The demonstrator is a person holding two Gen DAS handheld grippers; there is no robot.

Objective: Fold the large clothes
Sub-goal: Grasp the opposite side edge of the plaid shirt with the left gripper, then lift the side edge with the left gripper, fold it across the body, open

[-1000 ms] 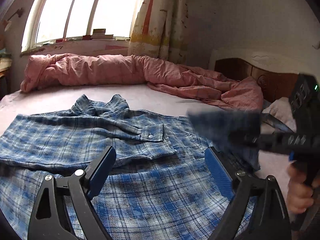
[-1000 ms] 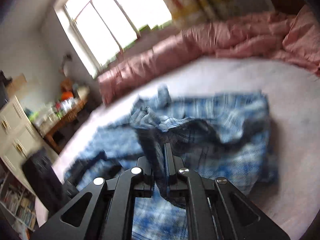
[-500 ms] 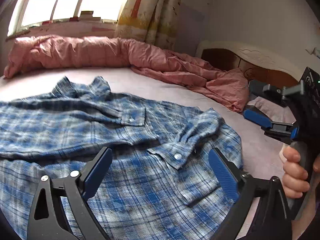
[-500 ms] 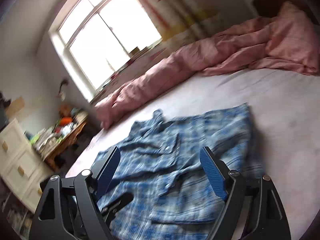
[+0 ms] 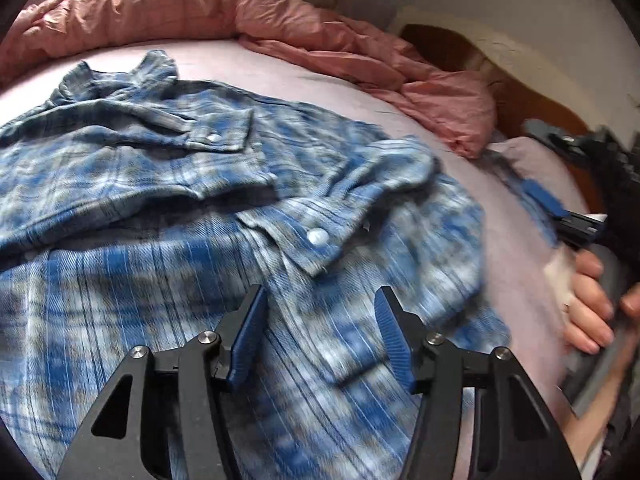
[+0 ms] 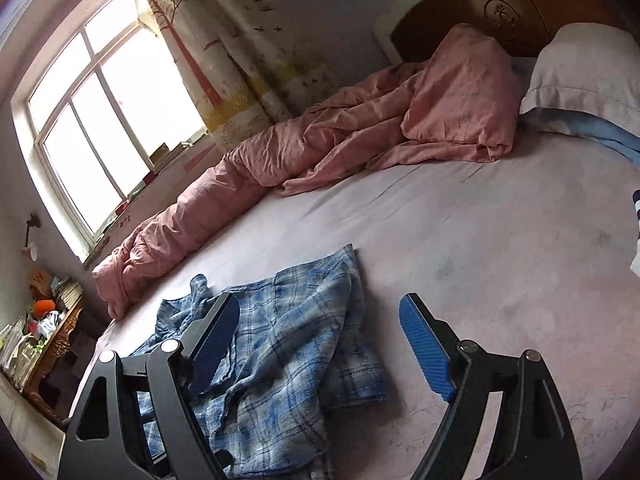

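shirt [image 5: 168,208] lower part: runs off the bottom and left edges of the left wrist view, partly behind the left gripper [image 5: 320,332], whose jaws are closing
shirt right edge: smeared by motion blur at centre right
right gripper [image 5: 560,208]: blurred at the right edge of that view, only one blue pad clear
hand [image 5: 592,304]: cut by the right edge
striped item [image 6: 636,236]: clipped at the right edge of the right wrist view, unidentifiable
desk clutter [image 6: 44,316]: too small to tell, lower left

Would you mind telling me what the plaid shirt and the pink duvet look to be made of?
Plaid shirt: soft woven cloth, likely brushed cotton flannel; matte, visible twill ribs, limp folds, a pearly snap.
Pink duvet: thin woven cover, probably cotton, over padding; matte, finely creased, puffy.
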